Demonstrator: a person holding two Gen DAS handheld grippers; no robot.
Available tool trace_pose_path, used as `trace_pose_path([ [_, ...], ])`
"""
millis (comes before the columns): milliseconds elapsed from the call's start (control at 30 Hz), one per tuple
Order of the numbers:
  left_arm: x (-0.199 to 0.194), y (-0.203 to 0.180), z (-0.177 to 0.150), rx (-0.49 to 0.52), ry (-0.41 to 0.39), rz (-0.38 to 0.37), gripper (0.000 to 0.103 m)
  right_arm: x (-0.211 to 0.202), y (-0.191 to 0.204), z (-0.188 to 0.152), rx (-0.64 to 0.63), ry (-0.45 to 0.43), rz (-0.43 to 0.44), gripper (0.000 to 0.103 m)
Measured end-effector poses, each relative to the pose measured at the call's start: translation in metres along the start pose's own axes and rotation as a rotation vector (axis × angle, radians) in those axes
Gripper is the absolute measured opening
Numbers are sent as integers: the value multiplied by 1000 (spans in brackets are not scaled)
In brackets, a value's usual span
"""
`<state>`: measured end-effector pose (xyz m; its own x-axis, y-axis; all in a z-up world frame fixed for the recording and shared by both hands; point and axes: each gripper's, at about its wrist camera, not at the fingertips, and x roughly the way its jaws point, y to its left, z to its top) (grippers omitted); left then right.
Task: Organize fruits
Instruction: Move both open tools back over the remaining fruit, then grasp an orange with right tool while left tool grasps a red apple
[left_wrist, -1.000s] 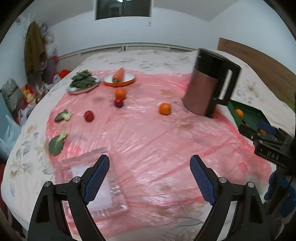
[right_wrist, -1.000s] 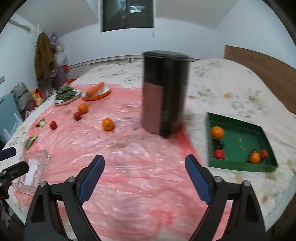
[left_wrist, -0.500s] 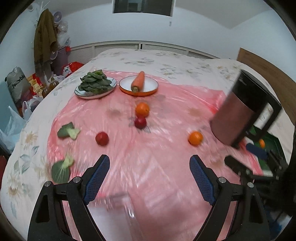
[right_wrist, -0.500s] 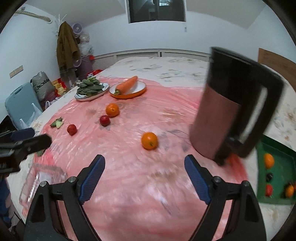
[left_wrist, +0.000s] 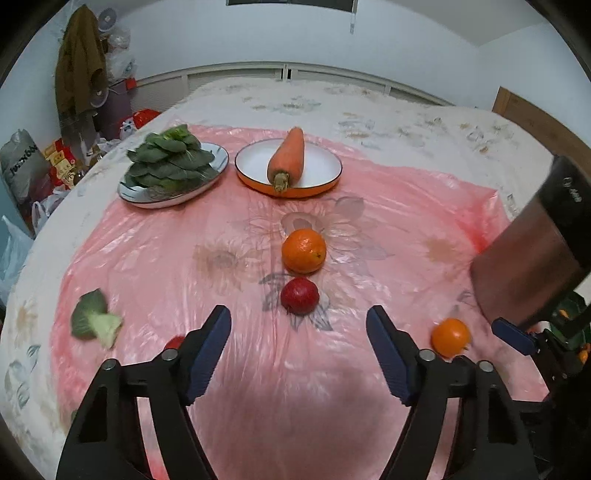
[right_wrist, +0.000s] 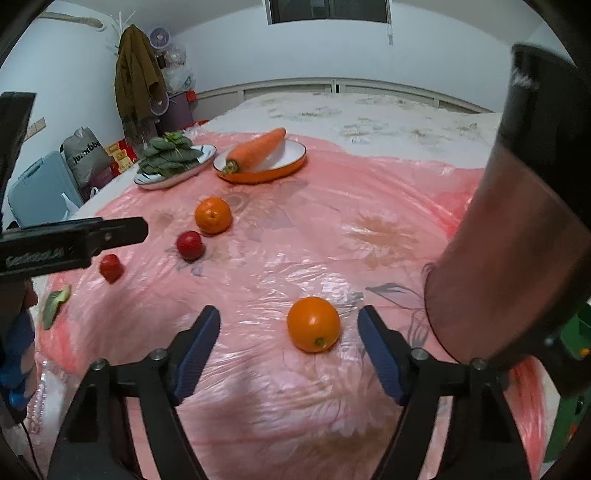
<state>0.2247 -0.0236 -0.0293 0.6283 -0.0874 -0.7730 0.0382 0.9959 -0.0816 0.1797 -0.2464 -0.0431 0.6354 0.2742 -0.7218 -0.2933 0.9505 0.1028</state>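
Observation:
My left gripper (left_wrist: 298, 325) is open and empty, low over the pink plastic sheet (left_wrist: 240, 229). A small red fruit (left_wrist: 299, 296) lies just ahead of its fingertips, with an orange (left_wrist: 304, 250) behind it. Another red fruit (left_wrist: 174, 342) peeks out beside the left finger. My right gripper (right_wrist: 289, 325) is open and empty, with a second orange (right_wrist: 313, 324) lying between its fingertips on the sheet. The right wrist view also shows the far orange (right_wrist: 213, 215) and both red fruits (right_wrist: 190, 244) (right_wrist: 111, 267). The green tray (right_wrist: 574, 332) is mostly hidden at the right.
A tall brown and black kettle (right_wrist: 517, 229) stands close on the right (left_wrist: 532, 254). A plate of greens (left_wrist: 171, 166) and an orange dish with a carrot (left_wrist: 288, 162) sit at the back. Loose leaves (left_wrist: 94, 319) lie at the left. A clear plastic box (right_wrist: 44, 398) is near left.
Both grippers have moved forward and lower toward the fruits. The near orange now lies between the right fingertips, and the red fruit is just ahead of the left gripper.

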Motion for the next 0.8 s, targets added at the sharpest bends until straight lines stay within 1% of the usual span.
trace_pose_path([
  [200,40,0,3,15,44,-1,69,26,-11,-2,6,28,9,103],
  [267,51,-1,1,21,55,-1,64,32,-14,-3,6,36,12,103],
  [300,56,-1,1,21,60,-1,62,33,-14,-4,6,39,16,90],
  [367,63,-2,2,21,67,1,59,39,-15,-3,6,50,31,78],
  [400,66,-2,2,23,75,2,57,42,-15,-4,4,57,37,76],
  [433,69,-3,2,23,79,0,53,43,-15,-4,1,60,38,73],
  [500,73,-4,4,24,85,-3,49,45,-15,-6,-1,65,43,55],
  [533,75,-5,5,28,87,-1,46,46,-15,-7,1,69,49,52],
  [567,77,-6,6,34,94,3,39,47,-16,-7,2,74,55,51],
  [633,83,-7,6,39,119,3,32,50,-14,-9,-7,88,60,51],
  [800,89,-4,5,24,145,-5,31,52,-17,-10,-9,104,69,50],
])
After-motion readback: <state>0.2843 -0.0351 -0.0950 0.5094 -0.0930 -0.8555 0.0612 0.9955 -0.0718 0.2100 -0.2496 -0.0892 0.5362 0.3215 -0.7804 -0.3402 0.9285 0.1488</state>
